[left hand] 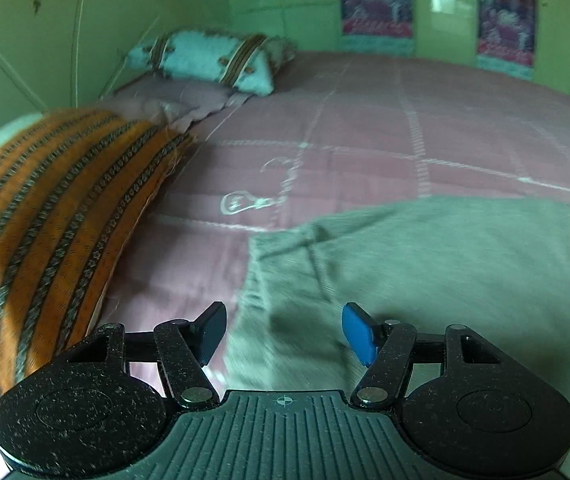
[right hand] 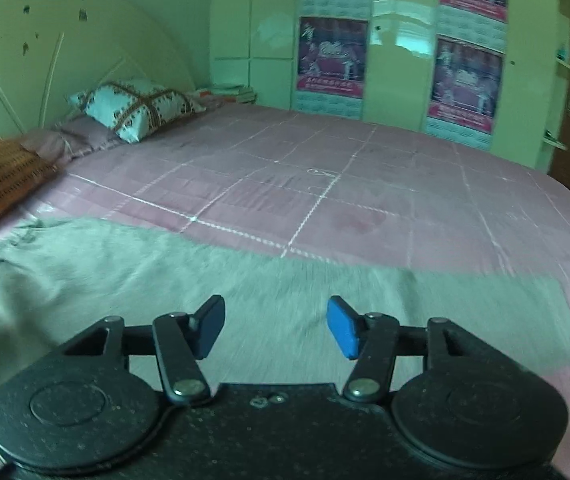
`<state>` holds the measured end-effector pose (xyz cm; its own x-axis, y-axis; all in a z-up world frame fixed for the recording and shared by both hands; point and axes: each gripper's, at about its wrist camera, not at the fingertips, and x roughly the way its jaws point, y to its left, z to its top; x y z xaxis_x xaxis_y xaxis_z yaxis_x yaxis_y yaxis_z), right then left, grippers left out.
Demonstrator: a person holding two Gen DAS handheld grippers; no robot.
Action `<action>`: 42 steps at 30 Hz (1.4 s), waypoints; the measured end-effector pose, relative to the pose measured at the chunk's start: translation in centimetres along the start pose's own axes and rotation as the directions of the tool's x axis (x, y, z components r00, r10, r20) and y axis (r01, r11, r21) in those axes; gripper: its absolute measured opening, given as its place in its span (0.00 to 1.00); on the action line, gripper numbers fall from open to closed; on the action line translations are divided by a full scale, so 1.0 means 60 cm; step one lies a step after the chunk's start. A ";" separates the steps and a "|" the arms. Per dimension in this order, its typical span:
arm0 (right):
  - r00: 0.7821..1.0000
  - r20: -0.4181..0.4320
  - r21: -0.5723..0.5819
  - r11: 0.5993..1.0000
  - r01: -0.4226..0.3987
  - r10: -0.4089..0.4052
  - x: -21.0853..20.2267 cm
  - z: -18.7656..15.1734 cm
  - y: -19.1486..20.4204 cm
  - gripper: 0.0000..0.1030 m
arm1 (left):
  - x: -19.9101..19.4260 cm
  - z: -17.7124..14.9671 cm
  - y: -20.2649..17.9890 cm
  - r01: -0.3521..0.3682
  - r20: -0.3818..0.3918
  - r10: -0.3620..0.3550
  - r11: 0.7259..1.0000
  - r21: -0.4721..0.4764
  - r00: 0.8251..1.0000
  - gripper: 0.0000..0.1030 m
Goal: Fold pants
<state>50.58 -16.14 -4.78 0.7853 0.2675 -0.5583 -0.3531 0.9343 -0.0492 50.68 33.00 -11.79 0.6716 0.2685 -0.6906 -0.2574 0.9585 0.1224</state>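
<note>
Grey pants (left hand: 425,264) lie flat on the pink bedspread (left hand: 365,140). In the left wrist view their waistband end sits just ahead of my left gripper (left hand: 283,332), which is open and empty above that edge. In the right wrist view the pants (right hand: 245,280) stretch across the near part of the bed, the leg end toward the right. My right gripper (right hand: 275,330) is open and empty over the pants' middle. Both views are blurred by motion near the cloth.
An orange striped pillow (left hand: 45,216) lies at the left, close to my left gripper. A patterned light pillow (right hand: 137,110) sits by the headboard (right hand: 25,60). A wardrobe with posters (right hand: 397,52) stands behind the bed. Pink bedspread (right hand: 365,184) lies beyond the pants.
</note>
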 end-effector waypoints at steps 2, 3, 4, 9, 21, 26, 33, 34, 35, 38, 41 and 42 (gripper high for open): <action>1.000 -0.012 -0.030 1.000 -0.005 0.004 0.049 0.015 -0.007 0.42 | 0.037 0.011 0.008 0.011 -0.020 -0.011 1.000 -0.015 1.000 0.63; 1.000 -0.018 -0.037 0.999 -0.007 0.006 0.066 0.017 -0.011 0.41 | 0.051 0.015 0.008 0.009 -0.022 -0.009 1.000 -0.015 1.000 0.63; 1.000 -0.027 -0.044 0.999 -0.008 0.006 0.085 0.020 -0.013 0.41 | 0.065 0.019 0.008 0.004 -0.028 -0.004 1.000 -0.016 1.000 0.63; 0.997 -0.069 -0.130 0.991 -0.043 0.035 0.164 0.022 -0.004 0.41 | 0.116 0.036 0.030 0.038 -0.059 -0.045 0.994 -0.107 0.997 0.63; 0.971 -0.195 -0.368 0.908 -0.200 0.135 0.277 0.052 0.036 0.42 | 0.175 0.047 0.047 0.185 -0.078 -0.199 0.971 -0.150 0.977 0.68; 0.944 -0.280 -0.408 0.869 -0.280 0.173 0.280 0.065 0.048 0.04 | 0.181 0.051 0.047 0.263 -0.055 -0.273 0.954 -0.143 0.960 0.40; 0.965 -0.215 -0.416 0.880 -0.229 0.150 0.186 0.085 0.063 0.00 | 0.108 0.052 0.064 0.359 0.104 -0.349 0.926 -0.113 0.931 0.22; 0.967 -0.200 -0.420 0.879 -0.228 0.155 0.158 0.088 0.062 0.00 | 0.088 0.051 0.073 0.387 0.150 -0.370 0.917 -0.100 0.917 0.22; 0.971 -0.181 -0.425 0.877 -0.222 0.158 0.125 0.091 0.063 0.00 | 0.064 0.048 0.086 0.425 0.201 -0.402 0.901 -0.084 0.893 0.22; 0.980 -0.123 -0.474 0.858 -0.198 0.158 0.011 0.086 0.074 0.00 | -0.001 0.029 0.123 0.516 0.308 -0.486 0.856 -0.018 0.818 0.22; 0.983 -0.082 -0.538 0.823 -0.180 0.162 -0.095 0.053 0.091 0.00 | -0.064 -0.002 0.156 0.583 0.344 -0.560 0.812 0.045 0.754 0.22; 0.983 -0.077 -0.553 0.814 -0.179 0.165 -0.131 0.034 0.098 0.00 | -0.085 -0.019 0.167 0.604 0.345 -0.582 0.795 0.050 0.737 0.23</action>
<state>43.36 -12.27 1.00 0.6752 0.3987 -0.6206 -0.7093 0.5818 -0.3980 43.87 41.09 -7.86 0.8841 -0.3268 -0.3339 0.2360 0.9292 -0.2844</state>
